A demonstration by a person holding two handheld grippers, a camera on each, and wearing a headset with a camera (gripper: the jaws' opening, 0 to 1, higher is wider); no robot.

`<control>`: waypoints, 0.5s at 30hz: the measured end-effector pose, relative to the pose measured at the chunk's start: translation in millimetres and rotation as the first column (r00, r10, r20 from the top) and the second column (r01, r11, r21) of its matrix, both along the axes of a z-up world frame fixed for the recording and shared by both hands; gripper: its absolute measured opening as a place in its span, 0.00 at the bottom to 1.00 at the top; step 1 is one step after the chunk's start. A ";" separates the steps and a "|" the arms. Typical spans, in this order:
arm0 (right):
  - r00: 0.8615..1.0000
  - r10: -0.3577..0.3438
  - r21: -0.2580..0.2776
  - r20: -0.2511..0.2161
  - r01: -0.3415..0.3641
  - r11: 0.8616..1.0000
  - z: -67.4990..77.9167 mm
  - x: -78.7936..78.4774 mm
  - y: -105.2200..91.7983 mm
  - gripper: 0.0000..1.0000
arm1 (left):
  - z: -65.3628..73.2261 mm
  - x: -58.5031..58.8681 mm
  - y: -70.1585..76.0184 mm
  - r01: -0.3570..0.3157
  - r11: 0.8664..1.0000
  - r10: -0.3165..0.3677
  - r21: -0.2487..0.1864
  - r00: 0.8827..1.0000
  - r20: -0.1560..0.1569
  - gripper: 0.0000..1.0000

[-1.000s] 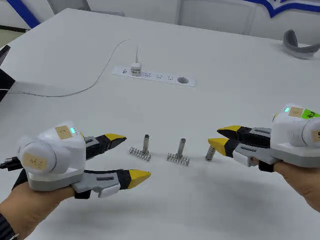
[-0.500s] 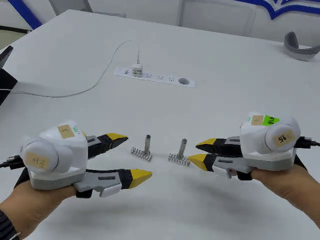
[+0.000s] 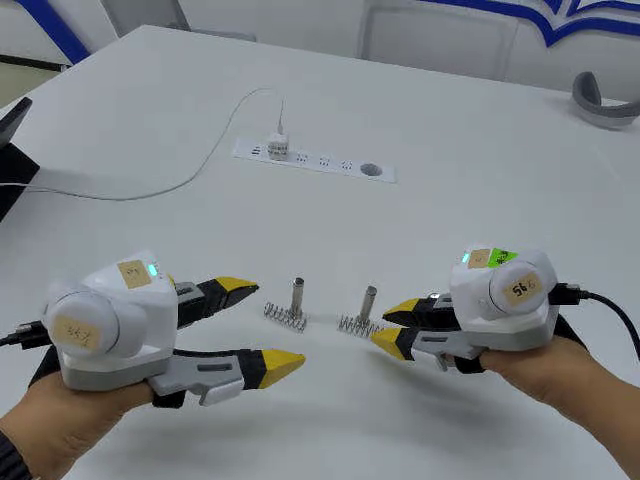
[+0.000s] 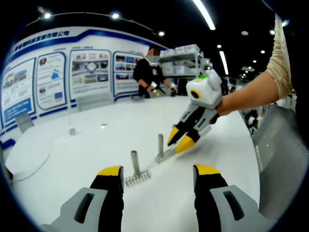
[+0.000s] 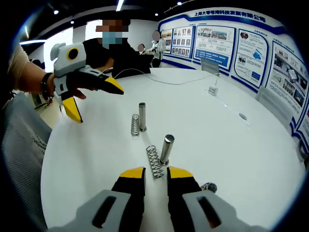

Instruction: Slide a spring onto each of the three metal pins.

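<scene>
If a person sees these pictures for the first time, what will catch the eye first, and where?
Mid-table stand two short upright metal pins, the left pin and the right pin; a small coiled wire spring lies at the foot of each, the left spring and the right spring. The white, yellow-tipped left tool gapes wide at the near left, and the matching right tool, narrowly parted, aims at the right spring.

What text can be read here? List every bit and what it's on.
Tan labels on left gripper: handwriting, too blurred to read.
Tan label on right gripper: perhaps "95", unsure.
Green sticker beside it: nothing legible.
Wall posters: characters too small to read.
</scene>
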State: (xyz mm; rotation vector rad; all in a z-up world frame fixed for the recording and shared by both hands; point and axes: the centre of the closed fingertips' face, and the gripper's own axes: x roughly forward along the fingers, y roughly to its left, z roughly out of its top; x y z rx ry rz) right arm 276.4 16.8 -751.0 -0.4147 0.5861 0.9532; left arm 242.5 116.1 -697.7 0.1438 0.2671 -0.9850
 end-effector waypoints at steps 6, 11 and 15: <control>1.000 0.004 -0.016 -0.011 -0.004 1.000 -5.5 0.7 0.8 0.18 | -1.1 -0.7 0.0 0.001 1.000 -0.001 0.002 1.000 -0.005 0.58; 1.000 0.003 -0.018 -0.020 -0.004 1.000 -7.7 0.6 1.4 0.18 | -2.2 -1.3 1.4 -0.002 1.000 0.002 0.005 1.000 -0.007 0.58; 1.000 0.006 -0.019 -0.029 -0.007 1.000 -9.6 -0.1 1.2 0.17 | -3.2 -1.8 1.7 -0.004 1.000 0.004 0.004 1.000 -0.010 0.58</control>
